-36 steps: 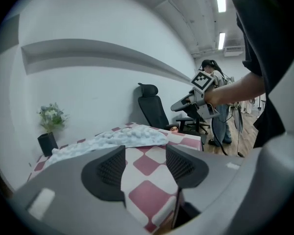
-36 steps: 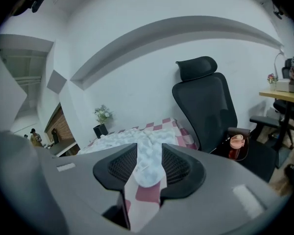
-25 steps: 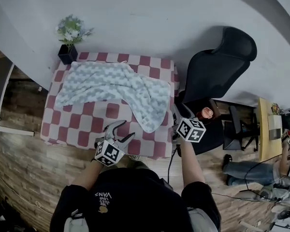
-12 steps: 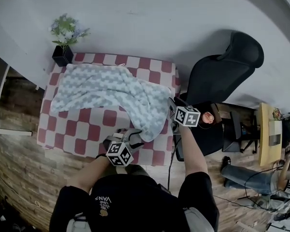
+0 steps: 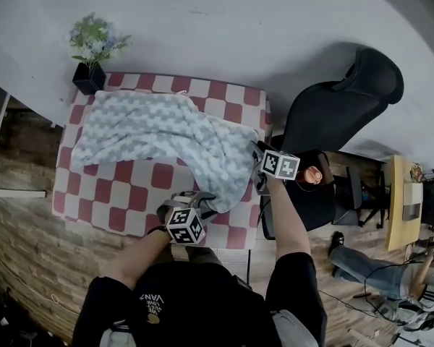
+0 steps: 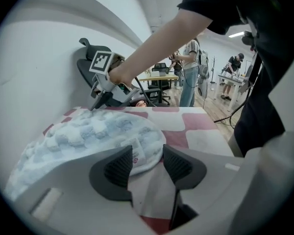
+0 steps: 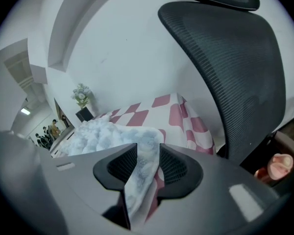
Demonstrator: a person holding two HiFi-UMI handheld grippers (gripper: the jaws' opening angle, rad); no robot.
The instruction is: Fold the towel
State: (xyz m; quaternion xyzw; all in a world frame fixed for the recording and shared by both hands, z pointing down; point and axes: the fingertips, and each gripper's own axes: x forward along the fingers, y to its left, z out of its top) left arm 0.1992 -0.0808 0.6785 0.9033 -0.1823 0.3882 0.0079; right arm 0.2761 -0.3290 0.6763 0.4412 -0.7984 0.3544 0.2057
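Observation:
A grey-and-white checked towel (image 5: 152, 129) lies rumpled on the red-and-white checked table (image 5: 137, 197). Its near-right end hangs toward the table's front. My left gripper (image 5: 202, 198) is at that end's front corner. In the left gripper view the rounded corner with its white label (image 6: 137, 153) lies between the jaws of the left gripper (image 6: 151, 165). They are closing, and a gap shows beside the right pad. My right gripper (image 5: 255, 155) is at the towel's right edge. A fold of towel (image 7: 139, 173) runs between the jaws of the right gripper (image 7: 148, 166), which stand open.
A potted plant (image 5: 94, 49) stands at the table's far left corner. A black office chair (image 5: 340, 107) is close to the table's right side, right behind my right hand. A white wall runs behind the table. People stand further off in the room (image 6: 191, 72).
Both grippers have moved forward and down from the table's front to the towel's near end. The towel's corner and edge now sit between their jaws. The left jaws have narrowed slightly.

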